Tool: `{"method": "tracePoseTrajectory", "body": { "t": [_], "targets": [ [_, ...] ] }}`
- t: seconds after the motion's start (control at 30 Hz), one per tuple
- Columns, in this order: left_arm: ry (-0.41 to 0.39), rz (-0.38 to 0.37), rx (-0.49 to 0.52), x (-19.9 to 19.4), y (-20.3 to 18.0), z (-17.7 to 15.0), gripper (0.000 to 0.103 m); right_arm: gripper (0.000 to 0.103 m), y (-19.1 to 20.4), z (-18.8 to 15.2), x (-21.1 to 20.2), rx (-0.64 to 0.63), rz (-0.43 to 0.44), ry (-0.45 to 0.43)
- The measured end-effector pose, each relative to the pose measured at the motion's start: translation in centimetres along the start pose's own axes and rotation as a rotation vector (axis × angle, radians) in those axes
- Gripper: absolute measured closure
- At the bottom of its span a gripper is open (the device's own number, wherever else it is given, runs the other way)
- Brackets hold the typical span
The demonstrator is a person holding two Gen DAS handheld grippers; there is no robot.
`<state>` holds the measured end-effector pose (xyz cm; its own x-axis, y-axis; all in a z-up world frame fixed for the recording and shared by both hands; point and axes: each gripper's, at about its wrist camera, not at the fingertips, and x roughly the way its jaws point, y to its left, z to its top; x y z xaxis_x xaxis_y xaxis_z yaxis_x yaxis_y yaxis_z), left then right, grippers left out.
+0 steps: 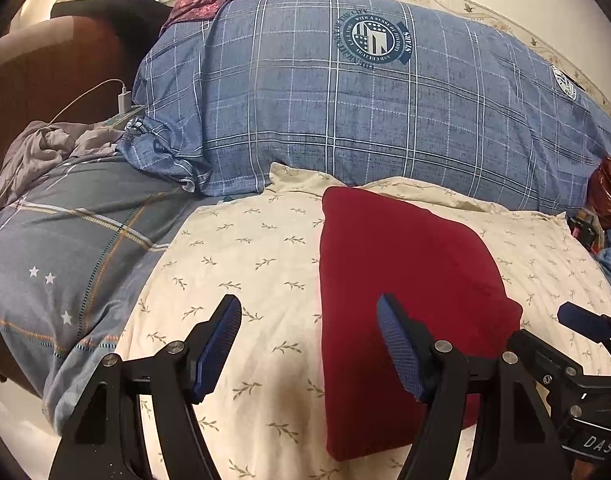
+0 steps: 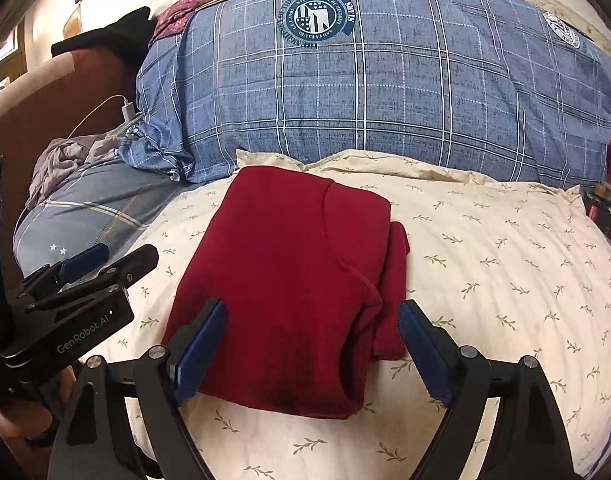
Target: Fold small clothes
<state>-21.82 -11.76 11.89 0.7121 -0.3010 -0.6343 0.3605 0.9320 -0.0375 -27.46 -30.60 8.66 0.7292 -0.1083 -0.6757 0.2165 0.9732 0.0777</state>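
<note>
A dark red garment (image 1: 405, 312) (image 2: 293, 292) lies folded into a flat packet on a cream pillow with a leaf print (image 1: 241, 280) (image 2: 497, 272). My left gripper (image 1: 309, 344) hovers open over the pillow at the garment's left edge, nothing between its blue pads. My right gripper (image 2: 311, 344) is open above the near end of the garment, its pads apart from the cloth. In the left wrist view the right gripper (image 1: 581, 322) shows at the right edge. In the right wrist view the left gripper (image 2: 85, 258) shows at the left.
A big blue plaid duvet (image 1: 345, 112) (image 2: 385, 92) is heaped behind the pillow. A grey-blue sheet with stars (image 1: 65, 264) and crumpled grey cloth (image 1: 45, 152) lie to the left, near a white charger (image 1: 124, 96). Red bags (image 1: 609, 196) sit at the right.
</note>
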Motion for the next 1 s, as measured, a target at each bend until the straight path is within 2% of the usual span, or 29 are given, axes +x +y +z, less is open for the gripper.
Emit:
{"method": "tracePoseTrajectory", "body": {
  "t": [1.0],
  "targets": [
    [0.014, -0.001, 0.022, 1.2, -0.3, 0.1, 0.033, 0.015, 0.7, -0.3, 1.3, -0.016, -0.013, 0.046]
  ]
}}
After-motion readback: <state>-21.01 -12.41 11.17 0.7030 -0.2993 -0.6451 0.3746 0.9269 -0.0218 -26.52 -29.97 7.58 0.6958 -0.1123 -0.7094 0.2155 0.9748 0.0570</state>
